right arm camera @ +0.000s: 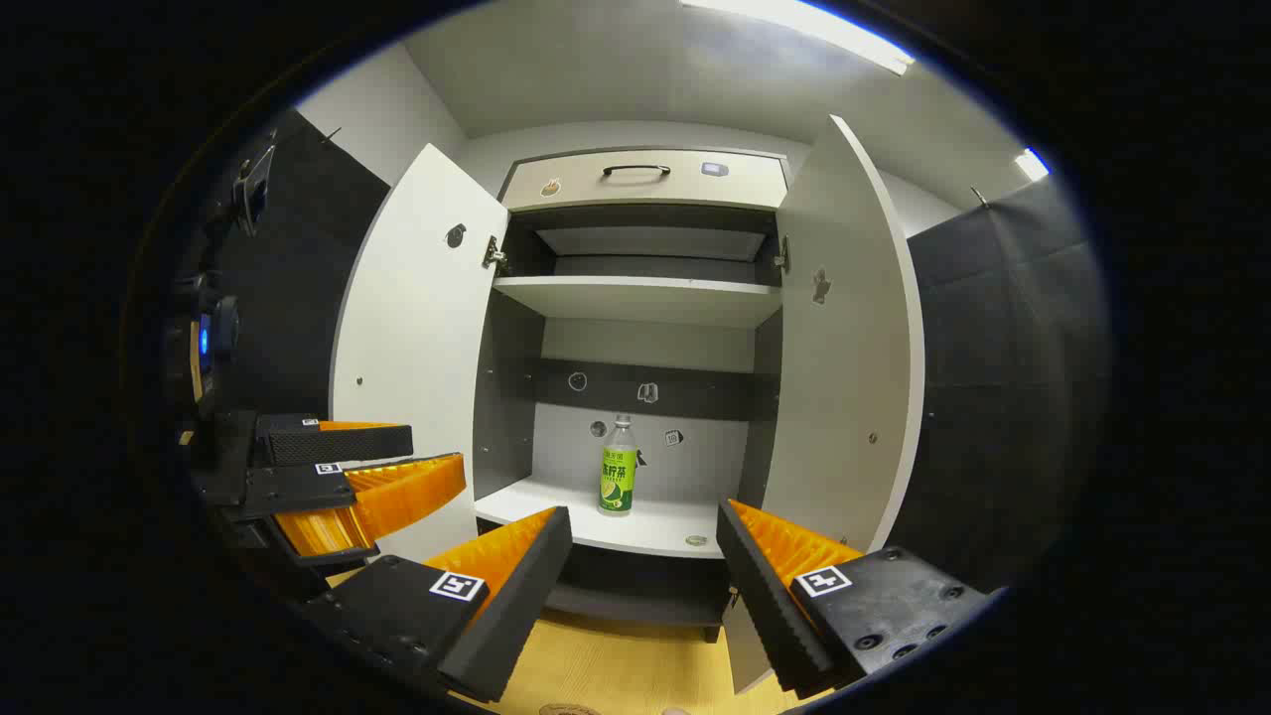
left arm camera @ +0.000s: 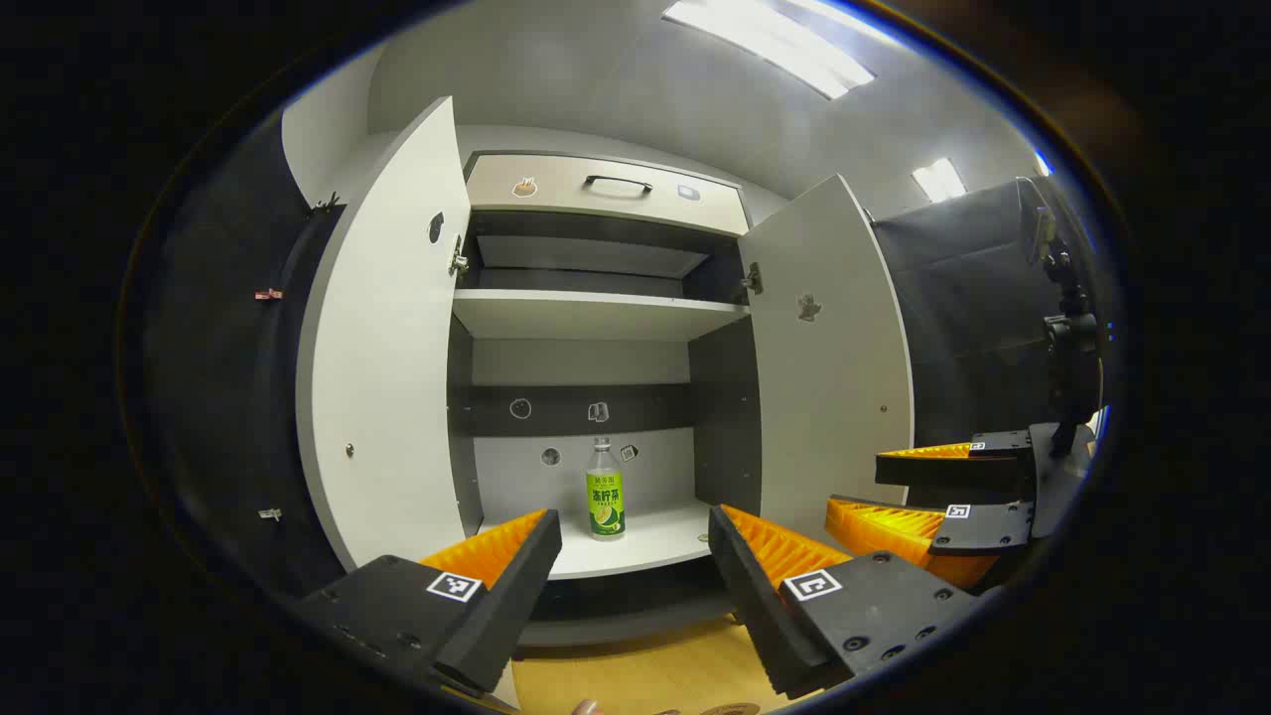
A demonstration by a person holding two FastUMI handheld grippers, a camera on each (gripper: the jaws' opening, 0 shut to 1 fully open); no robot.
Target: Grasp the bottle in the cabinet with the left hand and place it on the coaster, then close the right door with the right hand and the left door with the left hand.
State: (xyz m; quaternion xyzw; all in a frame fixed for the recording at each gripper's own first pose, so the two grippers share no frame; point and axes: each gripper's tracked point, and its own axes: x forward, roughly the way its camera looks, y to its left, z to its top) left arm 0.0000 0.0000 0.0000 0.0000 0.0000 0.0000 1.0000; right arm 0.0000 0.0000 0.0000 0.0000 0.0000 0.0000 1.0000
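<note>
A clear bottle [left arm camera: 605, 492] [right arm camera: 617, 477] with a green label stands upright on the bottom shelf [left arm camera: 655, 546] of the white cabinet. Both doors stand wide open: the left door [left arm camera: 387, 348] [right arm camera: 417, 338] and the right door [left arm camera: 829, 367] [right arm camera: 844, 338]. My left gripper [left arm camera: 634, 521] is open, well short of the cabinet, with the bottle seen between its fingers. My right gripper [right arm camera: 644, 513] is open too and holds nothing. Each gripper appears beside the other: the right gripper [left arm camera: 856, 480] at the right, the left gripper [right arm camera: 435, 449] at the left. A round brown disc, maybe the coaster [left arm camera: 730, 709], peeks in at the bottom edge.
An upper shelf [left arm camera: 596, 313] and a drawer with a black handle [left arm camera: 616, 184] sit above the bottle. A small round thing [right arm camera: 697, 540] lies on the bottom shelf to the bottle's right. A wooden tabletop [left arm camera: 635, 675] lies in front of the cabinet. Black cloth walls flank it.
</note>
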